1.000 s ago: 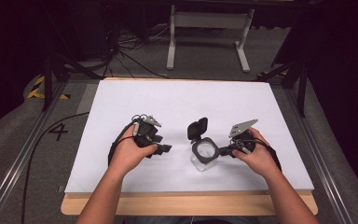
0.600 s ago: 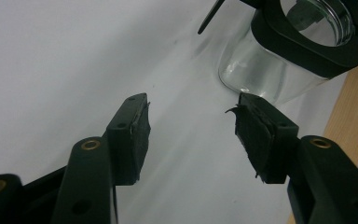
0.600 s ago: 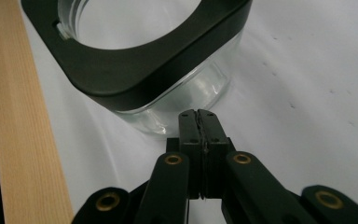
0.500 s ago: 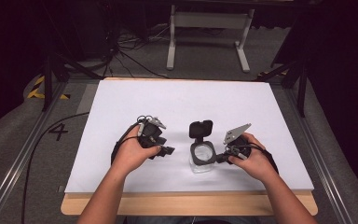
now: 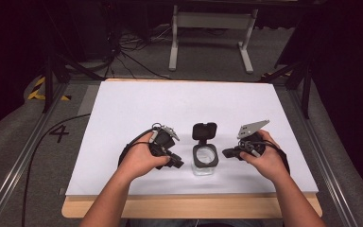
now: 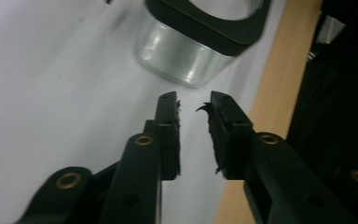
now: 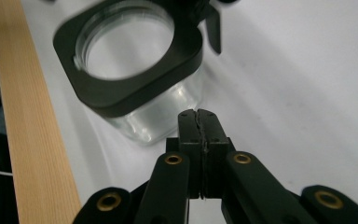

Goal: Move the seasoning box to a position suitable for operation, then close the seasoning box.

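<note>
Clear jar (image 5: 204, 163) with black collar, lid (image 5: 204, 131) flipped back, near front edge of white mat (image 5: 137, 109), between both tools. Left gripper (image 6: 193, 105) narrowly parted, empty. Right gripper (image 7: 199, 116) pressed closed, empty. Jar looks rigid, slick, possibly breakable; collar best hold.

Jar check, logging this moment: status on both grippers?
Left gripper open, empty, just short of the jar. Right gripper shut, empty, beside the glass wall. Jar upright, lid flipped open. Nothing between.

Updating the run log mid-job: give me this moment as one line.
left tongs: open, empty | right tongs: shut, empty | clear jar: upright between them, lid flipped open | nothing grasped
</note>
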